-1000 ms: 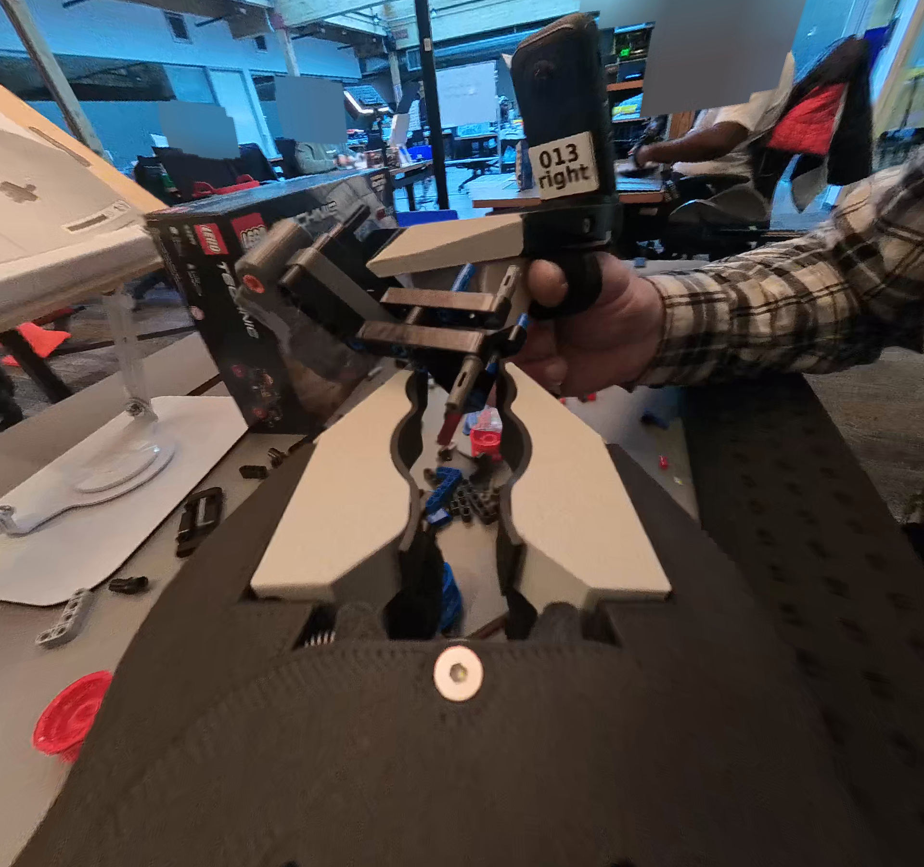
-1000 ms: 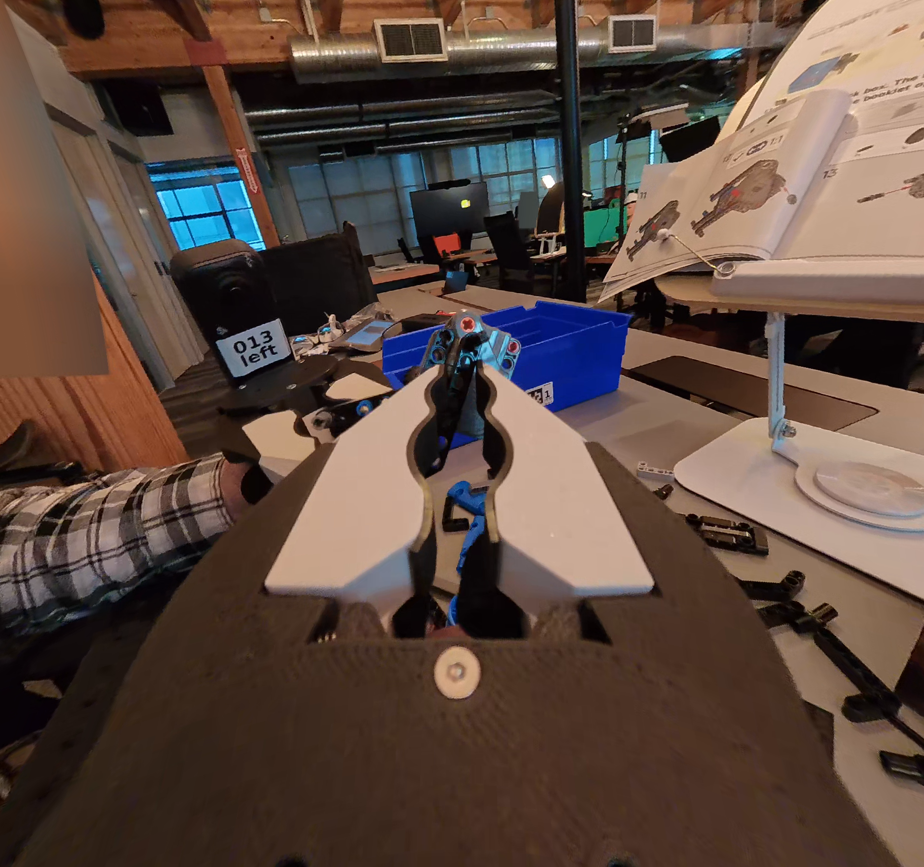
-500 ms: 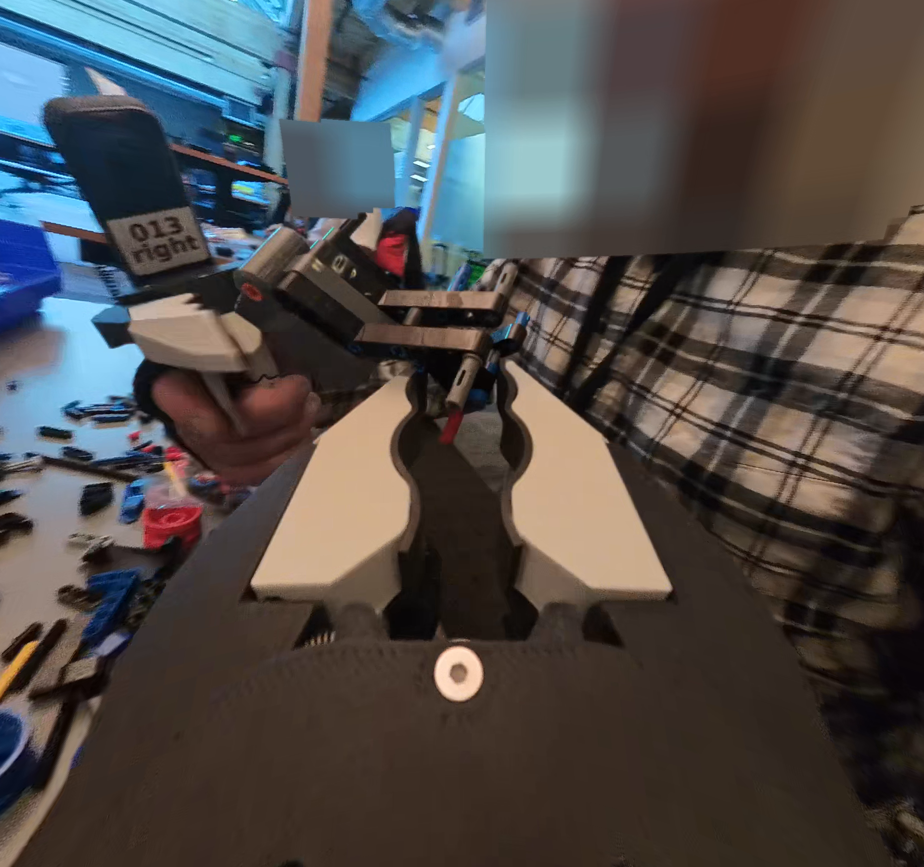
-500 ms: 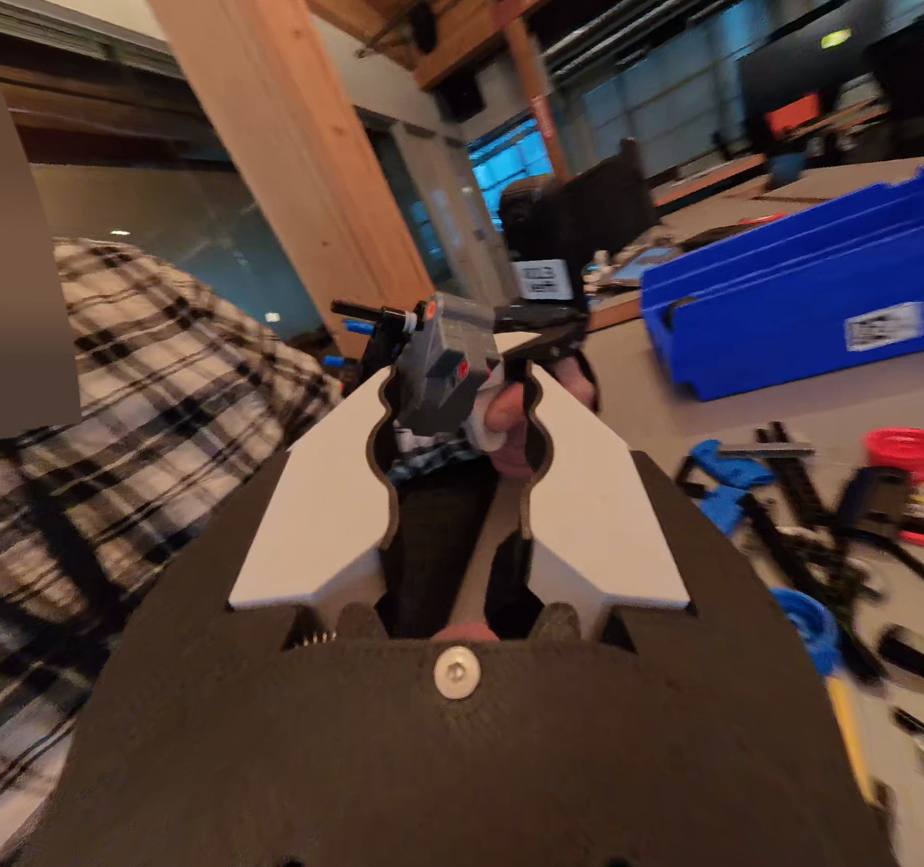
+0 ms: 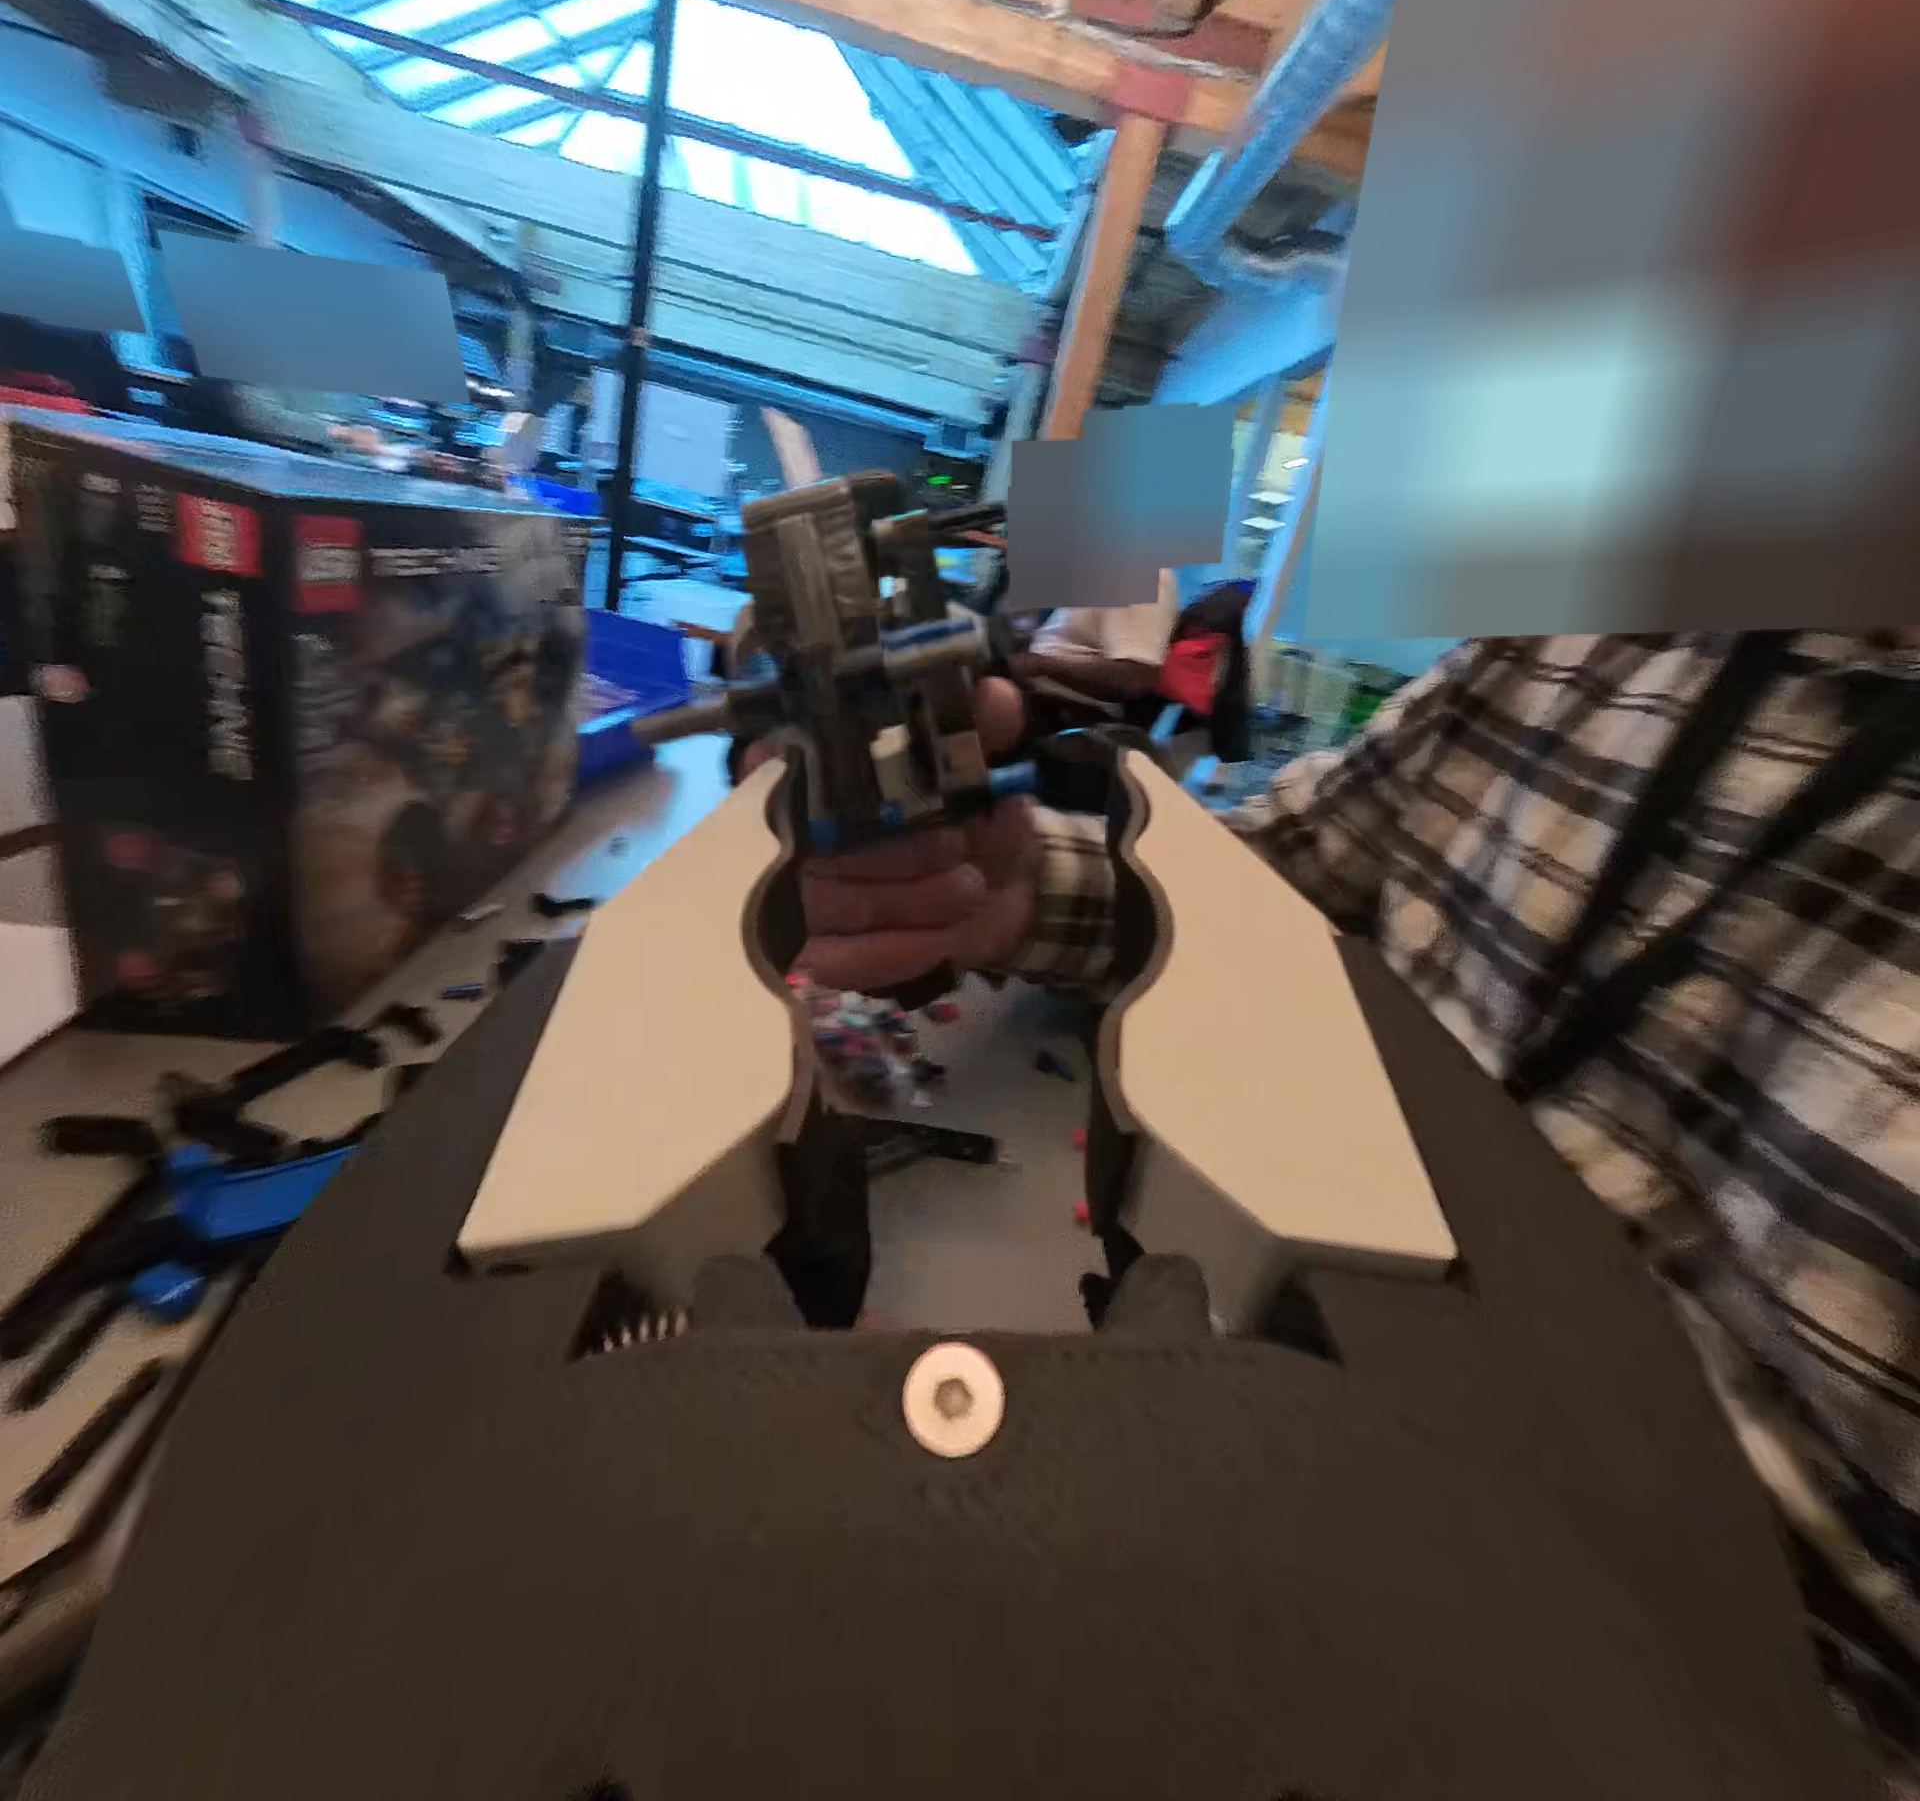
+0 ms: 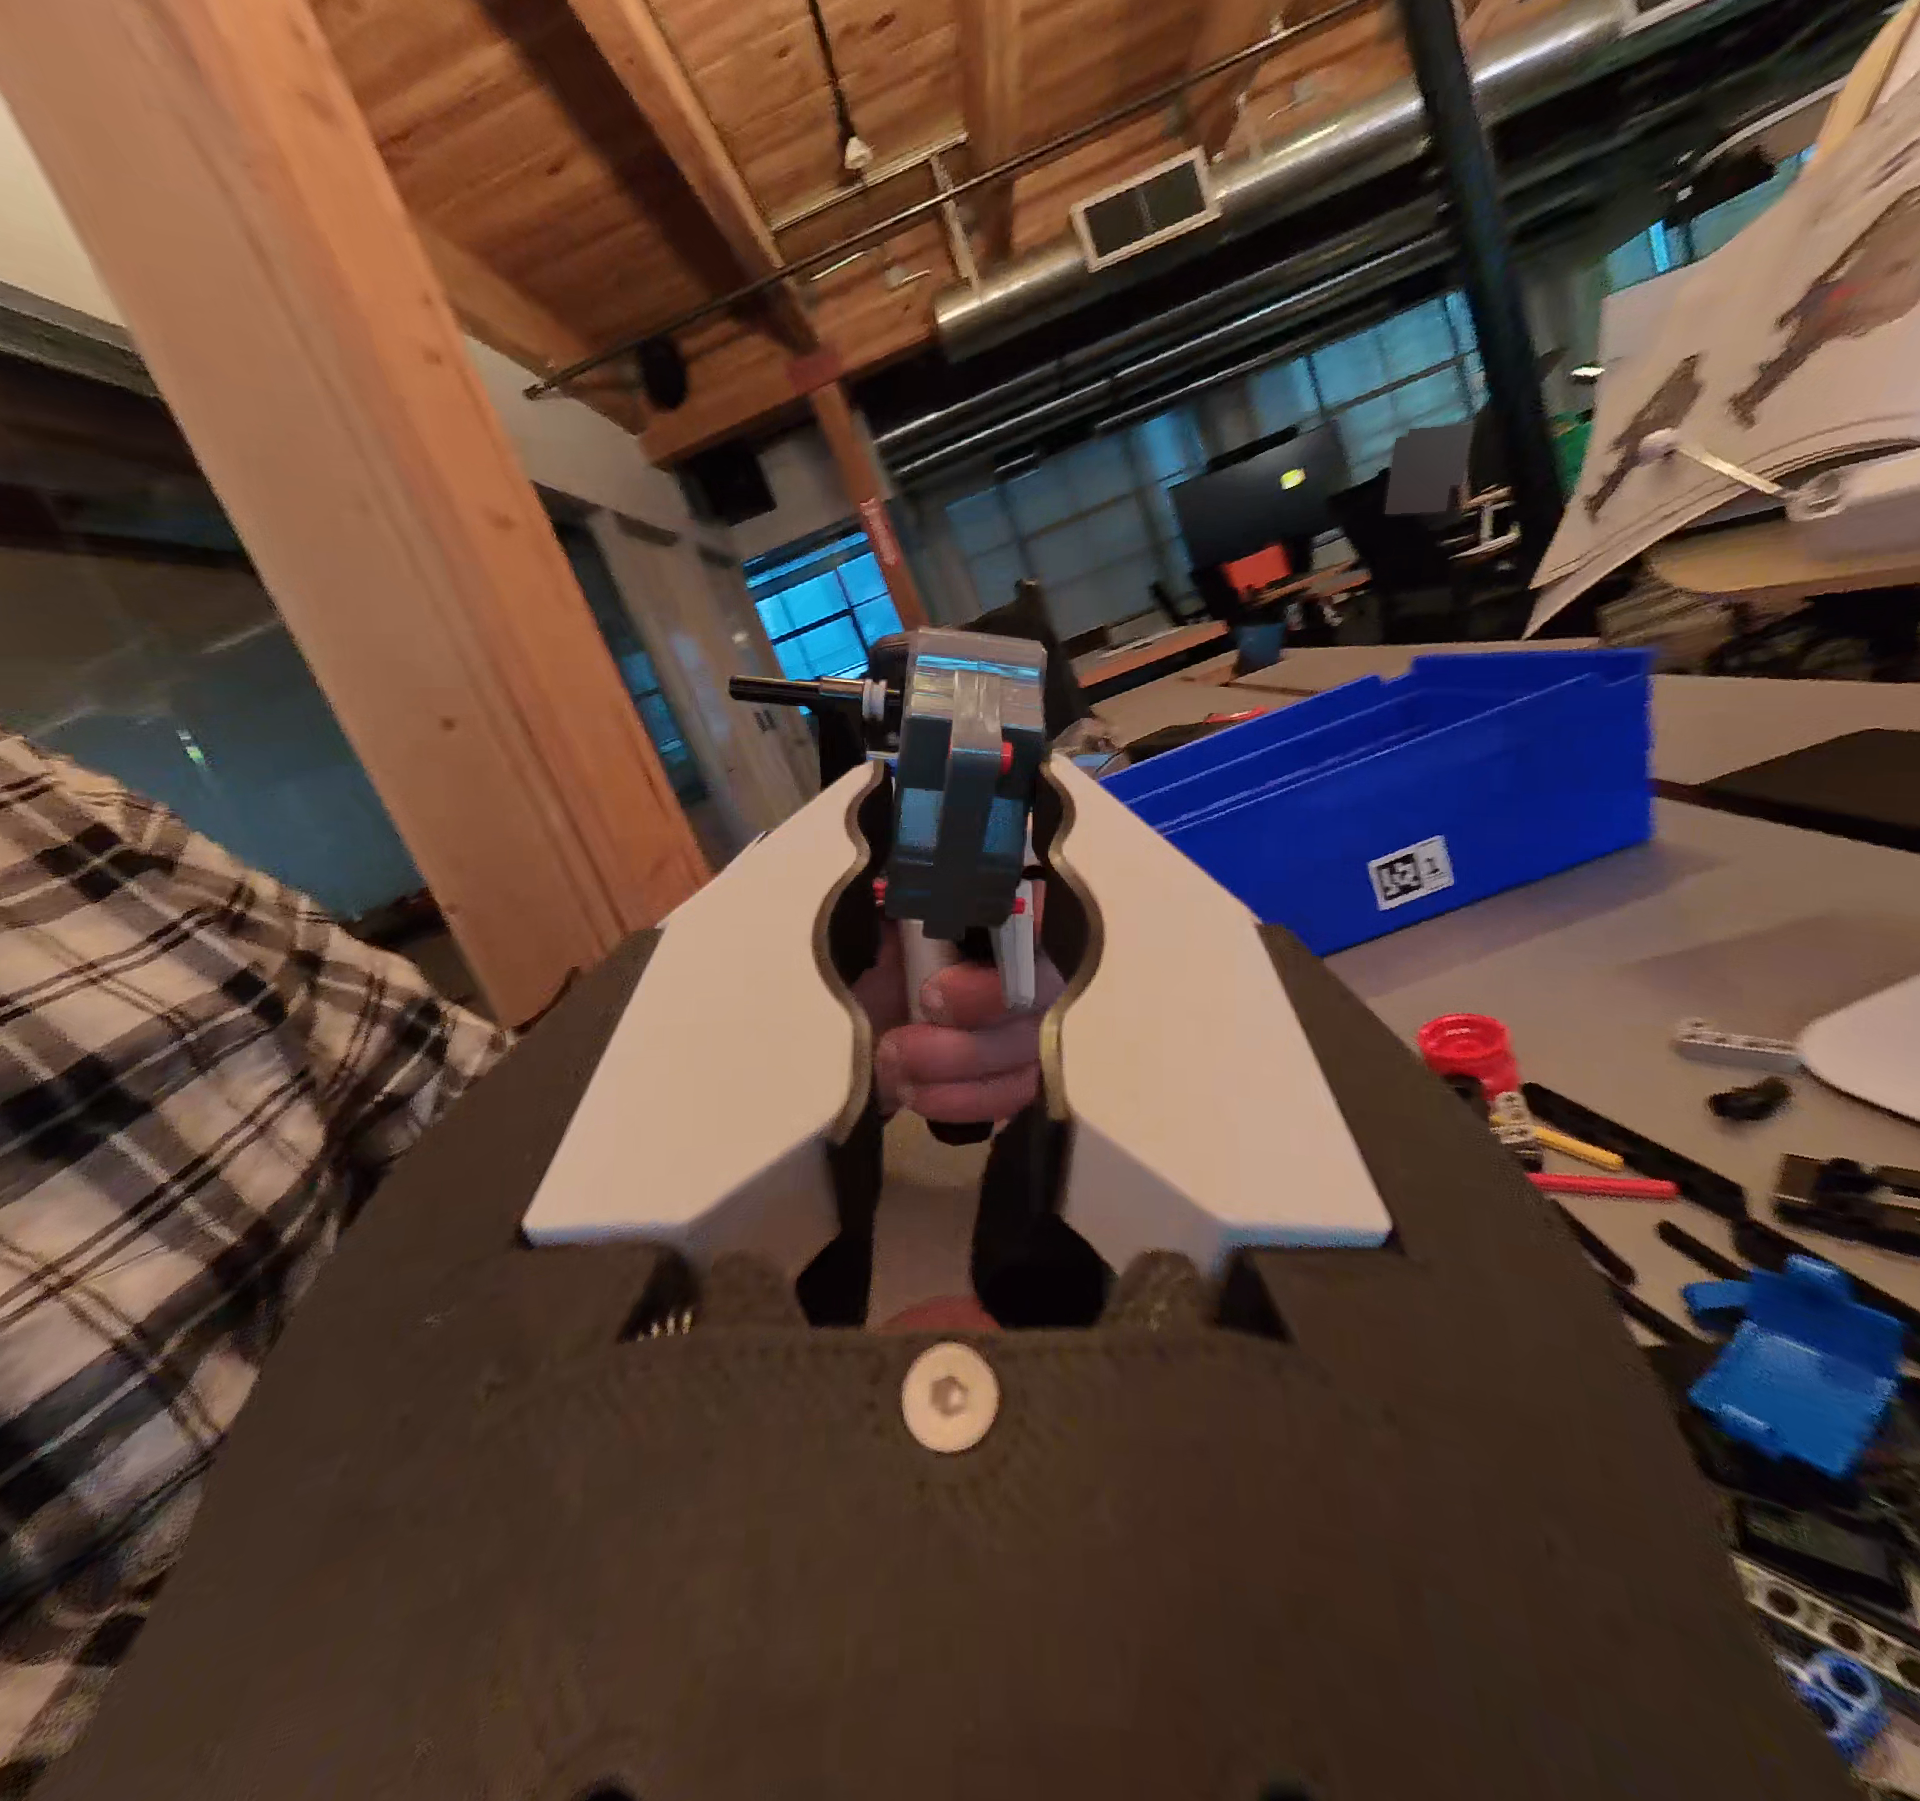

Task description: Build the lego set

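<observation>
A grey and black lego assembly (image 6: 961, 795) with a black axle sticking out to its left stands upright between my right gripper's (image 6: 961, 785) fingertips. The right gripper is shut on it and holds it in the air. My left gripper (image 5: 948, 769) faces it from the other side with its jaws wide apart. In the left wrist view the assembly (image 5: 862, 650) sits at that gripper's tips, near the left finger, clear of the right one. A hand (image 5: 914, 910) shows behind it. The right gripper itself is hidden there.
The dark lego box (image 5: 291, 712) stands to the left. A blue bin (image 6: 1403, 795) and the instruction booklet (image 6: 1766, 380) on its stand are to the right. Loose pieces, a red wheel (image 6: 1465, 1045) and a blue part (image 6: 1797, 1377), lie on the grey table (image 6: 1558, 951). A plaid-shirted person is close by. Left tips to right tips: about 5 centimetres. Left tips and right tips are each some 25 centimetres from the red wheel (image 6: 1465, 1045).
My left gripper held the assembly by its axle and has now opened wide. My right gripper opened, came round the assembly and has shut on it. Both views swung round.
</observation>
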The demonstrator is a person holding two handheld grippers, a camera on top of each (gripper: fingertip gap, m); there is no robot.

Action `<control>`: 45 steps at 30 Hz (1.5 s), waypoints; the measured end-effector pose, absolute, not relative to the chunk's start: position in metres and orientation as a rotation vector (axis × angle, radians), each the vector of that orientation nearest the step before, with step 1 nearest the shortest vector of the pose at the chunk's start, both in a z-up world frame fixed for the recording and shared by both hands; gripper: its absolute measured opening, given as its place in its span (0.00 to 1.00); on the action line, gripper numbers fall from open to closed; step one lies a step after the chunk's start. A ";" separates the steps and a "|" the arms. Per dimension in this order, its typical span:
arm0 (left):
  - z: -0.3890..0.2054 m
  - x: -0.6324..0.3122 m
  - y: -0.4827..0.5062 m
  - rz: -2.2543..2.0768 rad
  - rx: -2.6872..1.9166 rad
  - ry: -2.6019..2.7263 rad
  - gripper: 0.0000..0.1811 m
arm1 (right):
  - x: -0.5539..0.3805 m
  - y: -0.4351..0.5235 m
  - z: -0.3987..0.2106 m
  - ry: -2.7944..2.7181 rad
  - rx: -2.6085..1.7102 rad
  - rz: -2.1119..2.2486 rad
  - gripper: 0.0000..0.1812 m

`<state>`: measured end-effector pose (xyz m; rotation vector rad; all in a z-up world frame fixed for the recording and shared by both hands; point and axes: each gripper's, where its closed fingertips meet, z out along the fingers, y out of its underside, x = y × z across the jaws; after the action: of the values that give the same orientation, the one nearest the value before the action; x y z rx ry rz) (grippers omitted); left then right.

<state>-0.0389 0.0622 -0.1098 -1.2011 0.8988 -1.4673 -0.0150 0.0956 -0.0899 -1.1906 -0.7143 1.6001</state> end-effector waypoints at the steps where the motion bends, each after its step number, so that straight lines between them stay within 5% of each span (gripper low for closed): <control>1: -0.113 -0.037 0.067 -1.387 -1.219 0.897 0.32 | -0.014 0.098 -0.089 -0.702 -1.189 1.587 0.13; 12: -0.127 -0.027 0.102 -0.673 -1.269 0.892 0.33 | -0.011 0.113 -0.093 -0.585 -1.228 1.551 0.13; 16: -0.122 -0.036 0.114 -0.431 -1.245 0.854 0.18 | -0.015 0.111 -0.094 -0.575 -1.232 1.552 0.13; 24: -0.115 -0.044 0.120 -0.458 -1.256 0.844 0.10 | -0.016 0.111 -0.097 -0.579 -1.249 1.558 0.14; 30: -0.113 -0.051 0.127 -0.499 -1.284 0.815 0.12 | -0.021 0.110 -0.104 -0.610 -1.280 1.557 0.13; 38: -0.110 -0.056 0.132 -0.386 -1.276 0.792 0.30 | -0.019 0.113 -0.104 -0.581 -1.282 1.576 0.13; 45: -0.105 -0.053 0.125 -0.353 -1.233 0.830 0.28 | -0.018 0.110 -0.103 -0.591 -1.268 1.632 0.13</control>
<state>-0.0532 0.1254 -0.1052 -1.2325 0.8299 -0.3533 -0.0185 0.1103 -0.1031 -1.2680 -0.5905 1.6318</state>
